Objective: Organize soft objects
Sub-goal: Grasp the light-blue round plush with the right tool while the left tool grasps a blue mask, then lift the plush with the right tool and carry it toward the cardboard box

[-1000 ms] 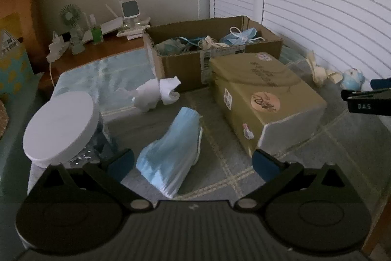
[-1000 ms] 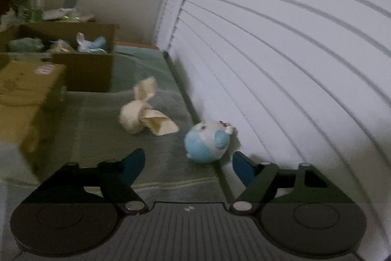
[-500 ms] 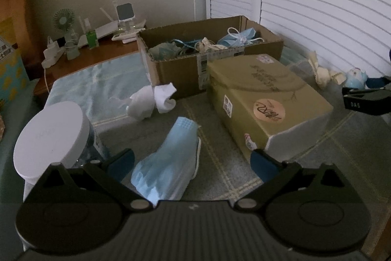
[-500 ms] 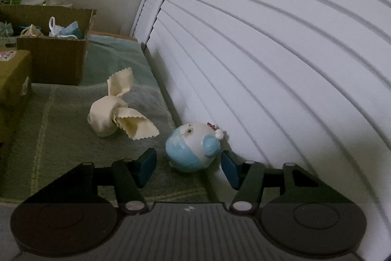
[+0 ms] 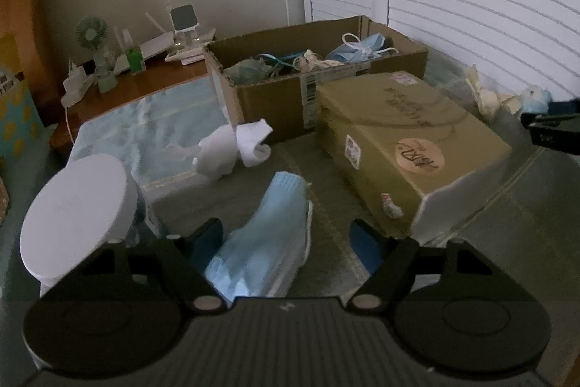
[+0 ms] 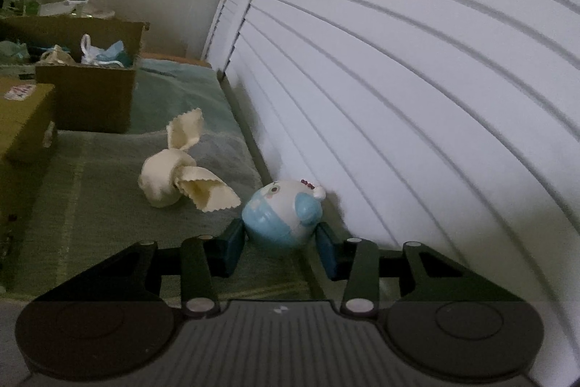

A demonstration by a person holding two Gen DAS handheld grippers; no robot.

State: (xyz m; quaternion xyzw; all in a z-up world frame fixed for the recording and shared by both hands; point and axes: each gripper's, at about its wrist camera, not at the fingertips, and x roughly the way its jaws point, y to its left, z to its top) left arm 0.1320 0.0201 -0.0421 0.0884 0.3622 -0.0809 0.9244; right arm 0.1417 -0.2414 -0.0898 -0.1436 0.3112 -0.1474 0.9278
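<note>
A round blue-and-white plush toy (image 6: 281, 218) lies on the green mat by the white shutter wall. My right gripper (image 6: 281, 247) has its jaws around the toy, one on each side, close to touching it. A knotted cream cloth (image 6: 174, 176) lies just left of the toy. My left gripper (image 5: 288, 240) is open over a stack of blue face masks (image 5: 268, 242); its jaws stand on either side of the stack. A knotted white cloth (image 5: 232, 151) lies beyond. An open cardboard box (image 5: 275, 93) holds masks and cloths.
A closed tan package (image 5: 409, 140) lies right of the masks. A white-lidded jar (image 5: 76, 213) stands at the left. A wooden shelf (image 5: 119, 86) with a small fan and gadgets is at the back. The shutter wall (image 6: 398, 97) bounds the right side.
My right gripper moved forward and narrowed around the plush toy. My left gripper moved forward over the mask stack and its jaws came closer together.
</note>
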